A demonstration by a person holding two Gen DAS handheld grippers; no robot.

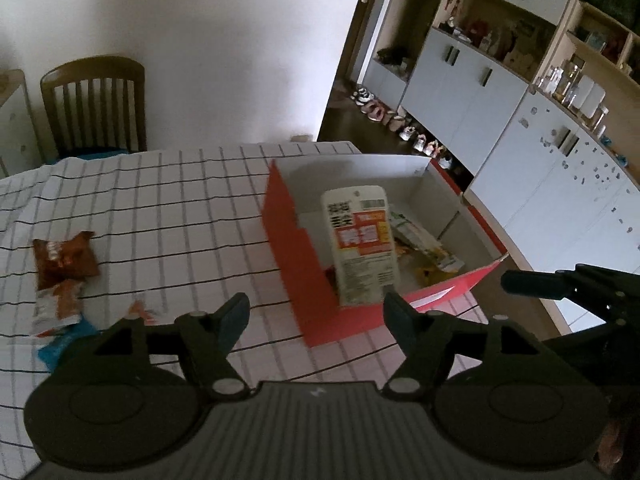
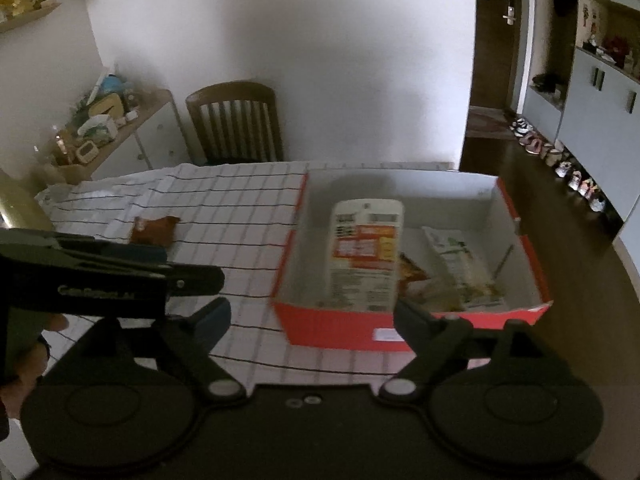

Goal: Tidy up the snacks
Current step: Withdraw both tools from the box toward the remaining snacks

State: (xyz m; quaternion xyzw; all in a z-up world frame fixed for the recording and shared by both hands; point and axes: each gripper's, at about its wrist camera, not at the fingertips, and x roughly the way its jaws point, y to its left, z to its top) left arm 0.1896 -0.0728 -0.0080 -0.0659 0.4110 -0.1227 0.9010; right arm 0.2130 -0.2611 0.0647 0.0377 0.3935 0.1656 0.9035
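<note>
Now both tongs hang apart above the near edge of the table (image 1: 168, 200), which wears a white cloth with a dark grid. Left tongs (image 1: 316, 312) stand wide with nothing between the pads; right tongs (image 2: 312, 312) likewise stand wide and hold nothing.

Ahead of them sits a red cardboard box (image 1: 296, 264) with a white inside, open at the top. A tall white snack packet (image 1: 362, 240) with red and yellow print leans upright against the box's near wall. Beside it, toward the right, a white-and-green packet (image 1: 424, 240) lies flat, with smaller orange wrappers half hidden beneath.

Well to the left of the box, on the cloth, lies a brown snack packet (image 1: 66, 258). Just nearer than it rest an orange-and-white packet (image 1: 60, 306) and a blue packet (image 1: 56, 346), whose print is too blurred to read.

A wooden chair (image 1: 94, 104) stands at the table's far side against the white wall.
</note>
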